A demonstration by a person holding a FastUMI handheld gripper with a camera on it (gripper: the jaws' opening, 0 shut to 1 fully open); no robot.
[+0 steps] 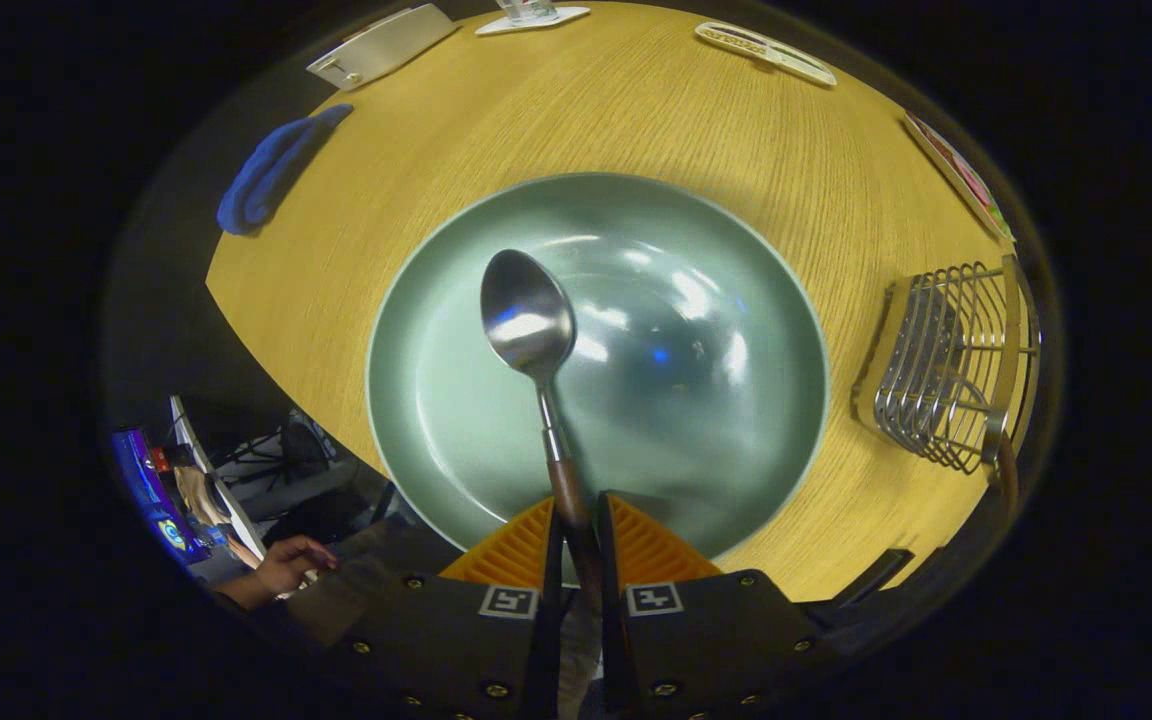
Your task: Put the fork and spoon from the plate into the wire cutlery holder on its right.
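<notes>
Gripper (576, 545): jaws nearly closed, clamped on the spoon's handle
Spoon (528, 320): bowl raised over the plate (436, 420)
Wire cutlery holder (951, 370): on the tabletop (636, 110), right of the plate

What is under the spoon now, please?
The gripper is shut on the spoon, whose bowl is above the green plate. The plate's surface behind the spoon is covered, so hidden.

The gripper (576, 545) has two wedge-shaped fingers (511, 555) with ribbed faces, set on dark blocky mounts. Each mount carries a small square black-and-white marker (508, 601) near the finger base, and round brass-toned screws (496, 689) dot the housing.
</notes>
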